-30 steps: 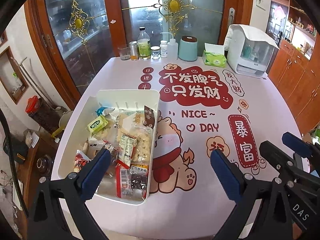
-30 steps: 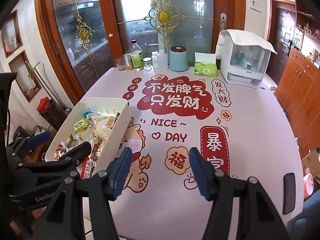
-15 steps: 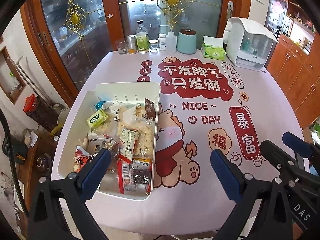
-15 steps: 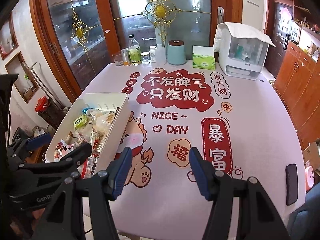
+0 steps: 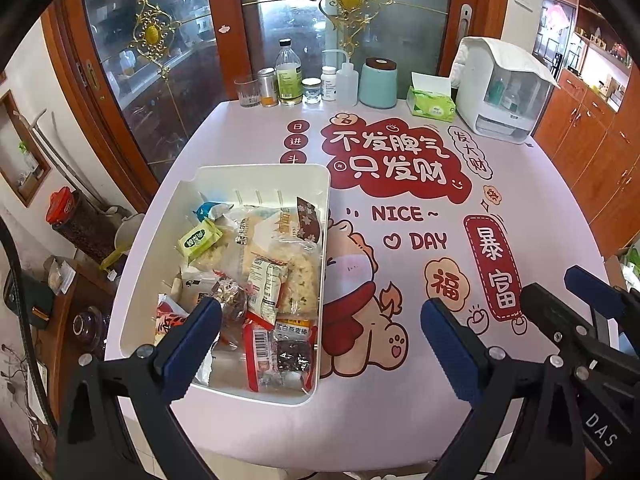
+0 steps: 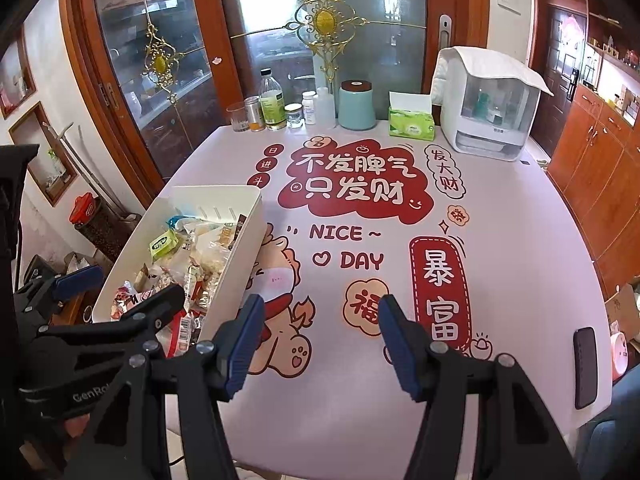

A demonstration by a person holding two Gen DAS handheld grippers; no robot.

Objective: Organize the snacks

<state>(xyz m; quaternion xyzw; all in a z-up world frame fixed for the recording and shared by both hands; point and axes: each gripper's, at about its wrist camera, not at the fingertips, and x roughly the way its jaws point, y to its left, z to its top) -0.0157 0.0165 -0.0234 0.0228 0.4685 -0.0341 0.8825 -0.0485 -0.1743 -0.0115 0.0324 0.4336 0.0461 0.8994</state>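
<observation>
Left wrist view: I look down over my left gripper (image 5: 320, 332), whose two blue-padded fingers stand wide apart with nothing between them. Its left finger (image 5: 192, 340) hangs over the near end of a white bin (image 5: 264, 172) that sits on the left part of a table (image 5: 540, 208) covered by a pale cloth with red Chinese lettering, "NICE DAY" and a cartoon animal. The bin is full of packaged snacks (image 5: 260, 276): a small green packet (image 5: 199, 239) toward the far left, clear bags of pale crackers in the middle, and red wrappers with a barcode at the near end. My right gripper (image 5: 576, 308) shows at the right edge, over the table's near right corner.

In the right wrist view, my right gripper (image 6: 320, 340) is also released, its fingers parted over bare cloth just right of the bin (image 6: 248, 216), gripping nothing. The left gripper (image 6: 120, 292) appears on the left, above the bin's near end.

Along the table's far edge stand a glass (image 5: 249, 92), bottles (image 5: 289, 76), a teal canister (image 5: 378, 84), a green tissue pack (image 5: 431, 104) and a white countertop appliance (image 5: 504, 96). A dark phone (image 6: 585, 368) lies near the table's right edge.
</observation>
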